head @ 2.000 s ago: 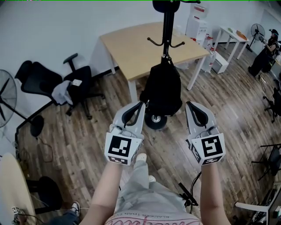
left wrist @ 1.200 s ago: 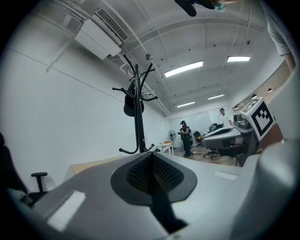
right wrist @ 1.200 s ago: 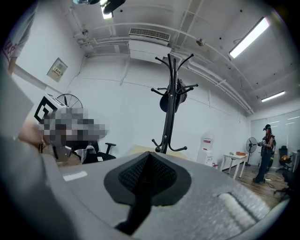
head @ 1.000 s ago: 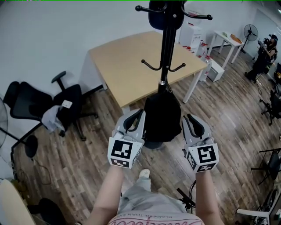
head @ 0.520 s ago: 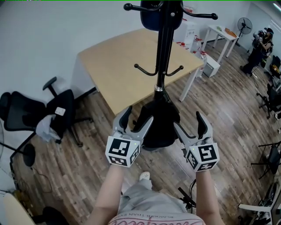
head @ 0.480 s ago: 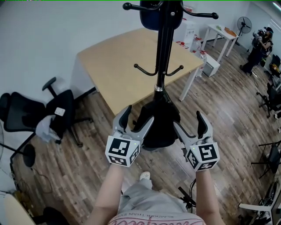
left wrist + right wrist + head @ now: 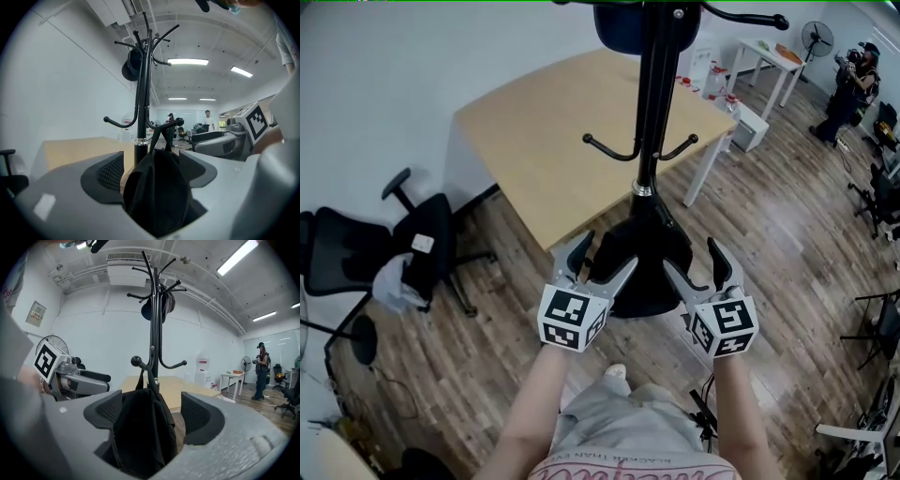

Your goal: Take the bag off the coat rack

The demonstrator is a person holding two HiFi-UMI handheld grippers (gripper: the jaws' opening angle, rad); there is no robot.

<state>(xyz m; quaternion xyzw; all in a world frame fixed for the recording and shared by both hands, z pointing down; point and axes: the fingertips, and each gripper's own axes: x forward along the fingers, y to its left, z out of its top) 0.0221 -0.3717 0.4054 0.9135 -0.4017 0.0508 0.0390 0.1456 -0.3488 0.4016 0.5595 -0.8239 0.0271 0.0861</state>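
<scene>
Black fabric fills the gap of both grippers. The bag (image 7: 642,267) hangs by its strap from a low hook of the coat rack (image 7: 652,103), and each tool straddles one flank of it. A second ago the jaws of both stood nearly together alongside the bag. They have since spread wide, and the rack has drawn closer in the head view.

The left gripper (image 7: 605,259) stands wide open with the bag's left side between its jaws, not clamped. In the left gripper view the cloth bulges up from the throat and overlaps the inner jaw, though whether it touches cannot be told. The right gripper (image 7: 693,259) is spread just as wide around the bag's right side. In its own view the bag lies toward the inner jaw, with a clear gap to the outer one.

The bag is closed, and what it holds cannot be seen. It looks soft, matte and slack, and is pear-shaped, narrowing upward to a thin strap looped over the knobbed hook (image 7: 136,362) just ahead of the jaws. Beyond the rack stands a light wooden table (image 7: 534,131).
</scene>
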